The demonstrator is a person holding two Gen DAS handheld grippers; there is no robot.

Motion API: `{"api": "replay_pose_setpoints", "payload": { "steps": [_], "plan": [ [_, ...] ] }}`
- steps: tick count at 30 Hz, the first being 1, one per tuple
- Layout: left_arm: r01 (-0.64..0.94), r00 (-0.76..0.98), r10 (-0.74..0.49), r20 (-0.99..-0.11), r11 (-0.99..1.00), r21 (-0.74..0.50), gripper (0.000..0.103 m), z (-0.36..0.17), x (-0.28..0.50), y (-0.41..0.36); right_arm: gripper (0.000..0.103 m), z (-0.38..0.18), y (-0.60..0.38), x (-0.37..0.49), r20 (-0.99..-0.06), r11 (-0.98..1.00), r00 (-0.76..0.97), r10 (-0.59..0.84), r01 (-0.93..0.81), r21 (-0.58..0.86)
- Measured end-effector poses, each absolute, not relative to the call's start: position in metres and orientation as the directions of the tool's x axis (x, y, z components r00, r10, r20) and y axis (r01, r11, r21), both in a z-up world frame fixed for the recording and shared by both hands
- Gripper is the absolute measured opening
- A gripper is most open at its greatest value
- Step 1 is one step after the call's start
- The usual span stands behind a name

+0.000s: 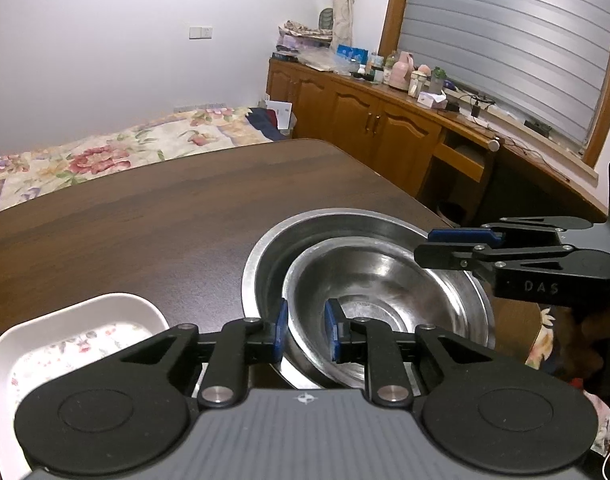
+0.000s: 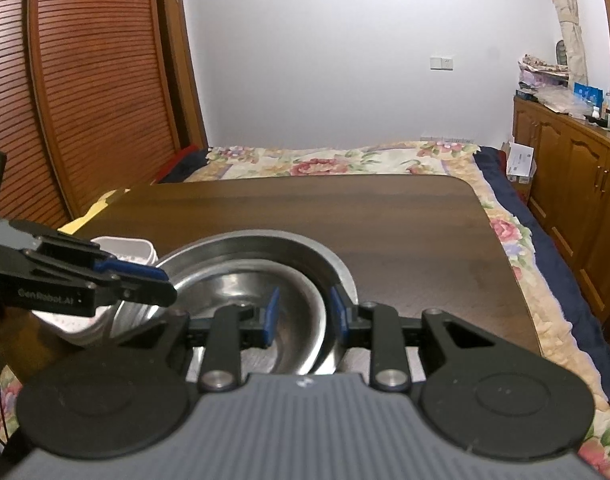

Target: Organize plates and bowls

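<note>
- Left gripper [image 1: 305,330] and right gripper [image 2: 305,316]: jaws narrowly parted, each straddling opposite rims of the small steel bowl [image 1: 385,300]; actual pinch cannot be told.
- Small steel bowl sits nested, tilted, inside the large steel bowl [image 1: 265,256], right of the white floral dish [image 1: 65,344] on the near table [image 1: 145,220].
- Advice: level both sides evenly before settling.

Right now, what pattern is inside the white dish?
Pink and red florals on the white dish; clearest in the left wrist view.
</note>
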State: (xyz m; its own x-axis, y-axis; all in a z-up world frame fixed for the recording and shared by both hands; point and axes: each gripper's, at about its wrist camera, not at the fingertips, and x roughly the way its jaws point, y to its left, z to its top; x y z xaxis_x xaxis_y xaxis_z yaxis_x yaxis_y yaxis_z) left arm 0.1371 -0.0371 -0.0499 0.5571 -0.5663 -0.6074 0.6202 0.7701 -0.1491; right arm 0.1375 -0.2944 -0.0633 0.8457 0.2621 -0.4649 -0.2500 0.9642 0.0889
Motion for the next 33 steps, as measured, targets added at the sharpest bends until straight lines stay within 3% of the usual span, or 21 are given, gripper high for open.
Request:
{"api": "replay_pose_setpoints", "payload": {
  "steps": [23, 29, 33],
  "plan": [
    [0.567, 0.642, -0.532, -0.553, 0.814, -0.125, 0.025, -0.027, 0.122, -0.03, 0.03, -0.045, -0.309, 0.122, -0.404, 0.971, 0.883, 0.238, -0.215, 0.102],
    [0.551, 0.675, -0.518, -0.525, 0.828, -0.108, 0.037, -0.017, 0.113, -0.025, 0.03, -0.037, -0.314, 0.116, -0.385, 0.973, 0.894, 0.23, -0.209, 0.096],
    [0.531, 0.699, -0.505, -0.506, 0.841, -0.104, 0.056, -0.015, 0.11, -0.022, 0.031, -0.038, -0.317, 0.117, -0.38, 0.976, 0.899, 0.219, -0.196, 0.099]
  ]
}}
